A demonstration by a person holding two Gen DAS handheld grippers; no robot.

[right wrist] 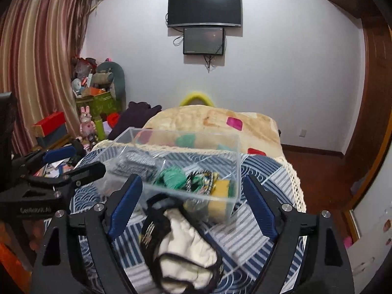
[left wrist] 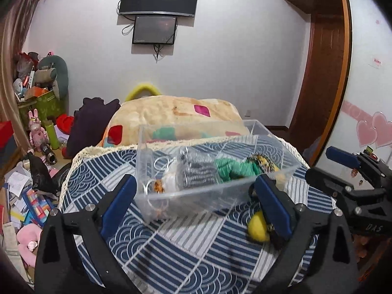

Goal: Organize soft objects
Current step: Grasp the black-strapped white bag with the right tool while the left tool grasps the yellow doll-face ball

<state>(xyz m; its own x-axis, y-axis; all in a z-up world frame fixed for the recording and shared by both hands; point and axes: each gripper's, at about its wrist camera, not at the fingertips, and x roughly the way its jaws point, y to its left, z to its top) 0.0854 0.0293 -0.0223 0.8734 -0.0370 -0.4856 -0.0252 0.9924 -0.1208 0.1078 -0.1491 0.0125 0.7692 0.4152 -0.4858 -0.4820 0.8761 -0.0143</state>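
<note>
A bench under a blue-and-white patterned cloth (left wrist: 186,252) carries a clear plastic box (left wrist: 210,161) holding a green knitted piece (left wrist: 232,169), a grey striped piece (left wrist: 198,171) and other soft things. Before the box lies a white, black-edged pouch (right wrist: 181,242). Both the left tongs (left wrist: 196,203) and right tongs (right wrist: 193,208) stand spread, gripping nothing.

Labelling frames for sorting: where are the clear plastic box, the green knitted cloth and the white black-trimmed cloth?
clear plastic box (left wrist: 213,193), left wrist view, front wall
green knitted cloth (left wrist: 230,169), left wrist view, its middle
white black-trimmed cloth (right wrist: 186,242), right wrist view, white centre
</note>
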